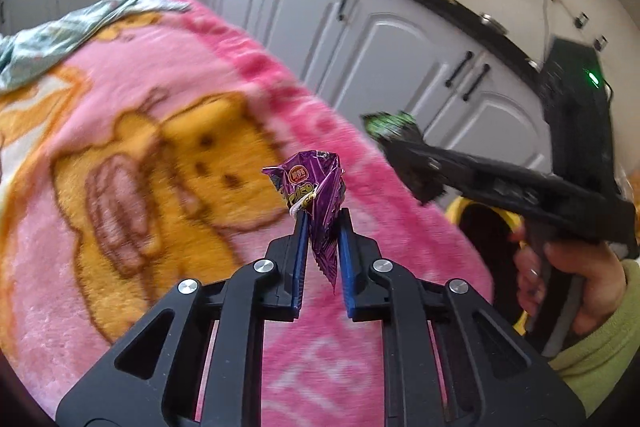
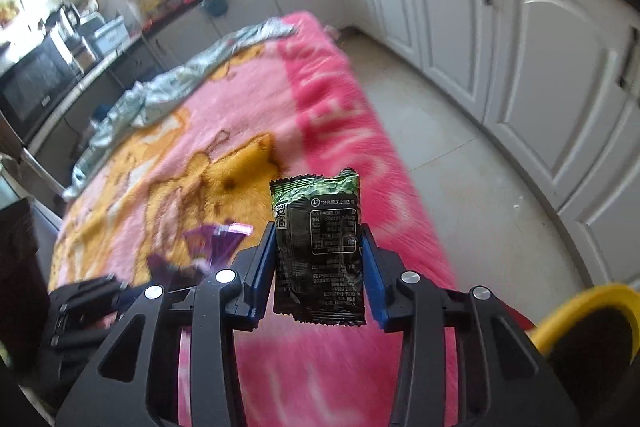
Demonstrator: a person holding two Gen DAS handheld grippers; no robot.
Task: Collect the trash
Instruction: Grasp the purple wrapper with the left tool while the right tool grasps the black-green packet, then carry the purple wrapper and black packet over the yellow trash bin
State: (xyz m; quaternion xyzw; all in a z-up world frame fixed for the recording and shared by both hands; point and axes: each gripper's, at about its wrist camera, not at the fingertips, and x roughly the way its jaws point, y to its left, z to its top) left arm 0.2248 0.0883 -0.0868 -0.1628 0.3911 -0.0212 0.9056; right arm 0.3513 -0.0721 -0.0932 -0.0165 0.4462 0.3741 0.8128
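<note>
Above the pink blanket (image 1: 120, 155) our left gripper (image 1: 322, 223) pinches a crumpled purple wrapper (image 1: 316, 195); our right gripper (image 2: 319, 231) seems to clamp a dark green packet (image 2: 320, 251) (printed back showing).

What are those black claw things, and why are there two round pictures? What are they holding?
Those are grabbers, like big tongs. A person holds one in each hand, and each has a small camera looking along its two fingers, so you get one round picture per grabber. In the left camera's picture, the left gripper pinches a crumpled purple wrapper. Off to the side you see the person's hand holding the other grabber. In the right camera's picture, the right gripper holds a dark green packet. Under both lies a pink blanket with a yellow cartoon. A yellow bin waits nearby, probably for the trash.
</note>
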